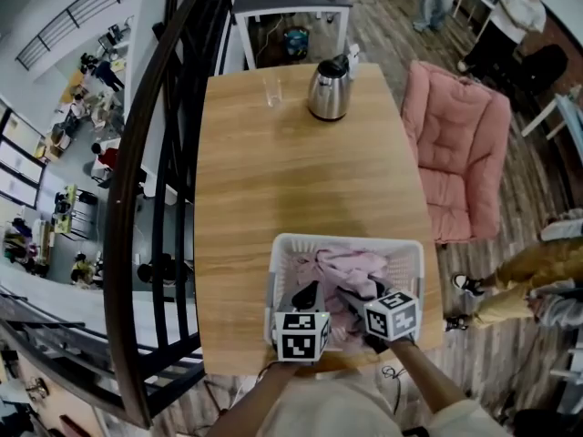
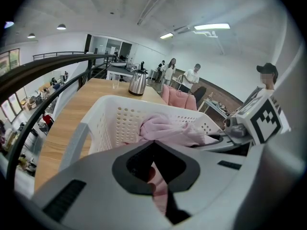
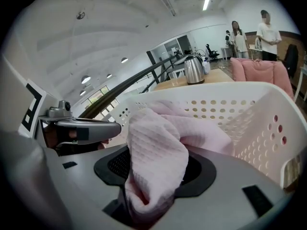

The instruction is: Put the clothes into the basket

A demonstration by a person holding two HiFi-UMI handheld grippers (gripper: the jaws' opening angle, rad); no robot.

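Garment (image 1: 351, 267): one, in one basket (image 1: 346, 240); left gripper (image 1: 308, 295), right gripper (image 1: 375, 291) clamp it.

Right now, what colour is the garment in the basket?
Pale pink garment, with a waffle weave; right gripper view shows it best.

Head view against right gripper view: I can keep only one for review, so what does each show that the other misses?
Only the head view shows the whole table, with the basket standing at its near edge. Only the right gripper view shows the right gripper shut on a fold of the pink garment, up close. Both show the basket, the garment lying in it, the kettle at the table's far end, and the left gripper beside the right one.
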